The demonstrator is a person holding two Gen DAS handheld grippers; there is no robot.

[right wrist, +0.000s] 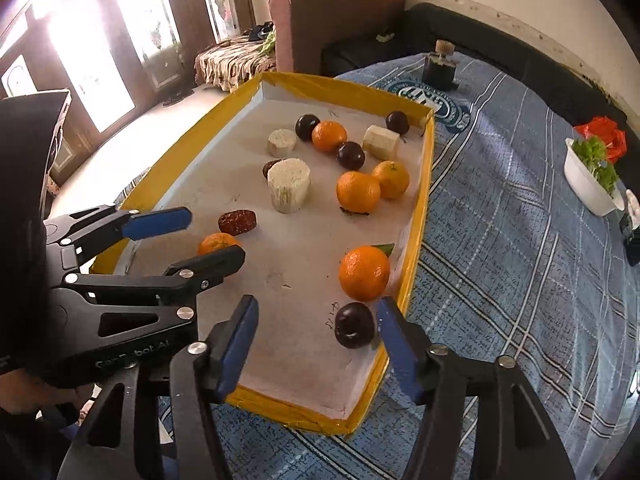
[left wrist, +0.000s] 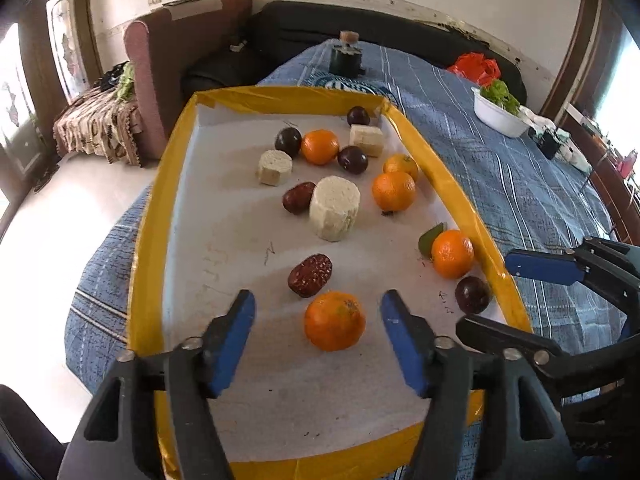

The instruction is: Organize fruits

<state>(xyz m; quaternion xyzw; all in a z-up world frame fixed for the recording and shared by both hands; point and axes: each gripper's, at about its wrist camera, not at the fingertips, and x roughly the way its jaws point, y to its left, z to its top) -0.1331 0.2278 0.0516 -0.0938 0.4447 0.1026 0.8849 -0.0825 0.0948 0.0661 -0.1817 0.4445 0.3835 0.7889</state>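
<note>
Your left camera looks down the length of a yellow-rimmed tray on a blue plaid cloth. Your left gripper is spread wide, and a near orange sits on the tray floor between its blue pads, touching neither. Just beyond it lies a red date, its long axis slanting up to the right.

Only this view shows a second date in full, leaning against the big white cylinder; from the right camera that cylinder hides most of it.

Your right camera sees the tray from its right corner. Your right gripper is also spread wide. A dark plum sits between its pads, close to the right pad; whether it touches, you cannot tell. Just behind the plum is a leafed orange, its green leaf pointing toward the tray's right wall.

This view alone shows your left gripper from the side, hovering over the near orange and partly covering it.

A white bowl of greens stands on the cloth, well apart from the tray.
</note>
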